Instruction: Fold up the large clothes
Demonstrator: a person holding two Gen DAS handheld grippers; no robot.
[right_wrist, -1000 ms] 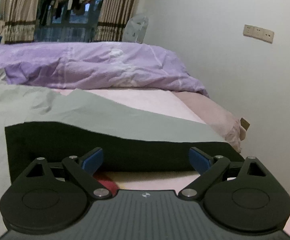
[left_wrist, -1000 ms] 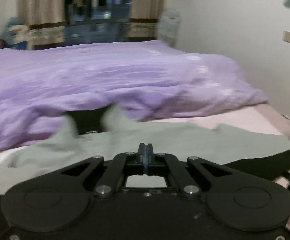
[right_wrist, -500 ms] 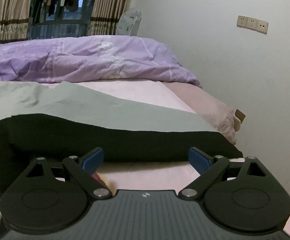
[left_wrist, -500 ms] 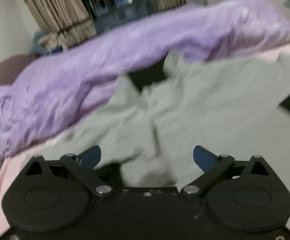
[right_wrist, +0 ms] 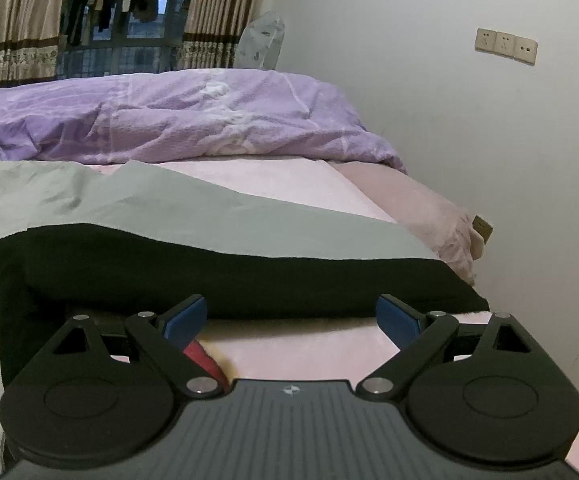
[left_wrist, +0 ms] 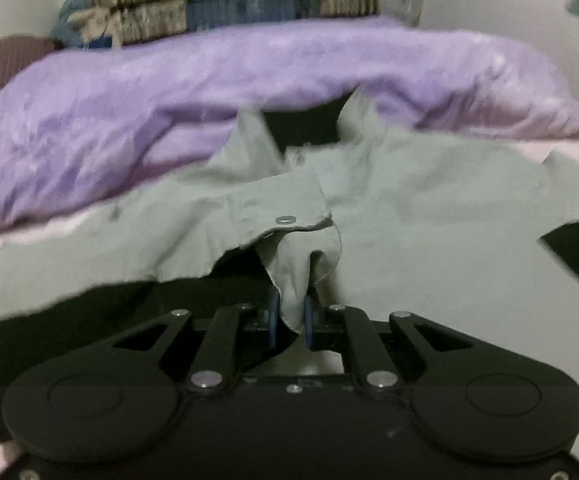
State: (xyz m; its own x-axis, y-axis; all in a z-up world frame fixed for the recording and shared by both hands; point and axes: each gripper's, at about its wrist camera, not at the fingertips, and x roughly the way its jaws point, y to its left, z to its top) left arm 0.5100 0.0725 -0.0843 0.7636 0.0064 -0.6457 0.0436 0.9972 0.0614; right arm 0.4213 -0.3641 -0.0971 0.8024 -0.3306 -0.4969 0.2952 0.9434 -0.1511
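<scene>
Left tool (left_wrist: 289,322) has just been closing after standing wide open half a second back; the blue pads (left_wrist: 273,316) now pinch a fold of the grey jacket (left_wrist: 409,216), a flap edge just below the snap (left_wrist: 286,220); so the grab looks made and the next step is likely lifting or pulling that flap across for a fold; the view also sits lower and closer to the cloth than a second ago; right tool (right_wrist: 291,318) unchanged, jaws spread wide, nothing between them, hovering over the pink bed (right_wrist: 289,344) just short of the jacket's black lining (right_wrist: 209,276); a red thing (right_wrist: 205,360) by its left finger, can't tell what; jacket lies spread on the bed, collar towards the purple duvet (left_wrist: 129,120); duvet bunched at the far side, touching the collar end; risk: thin pinch may slip when pulled.
</scene>
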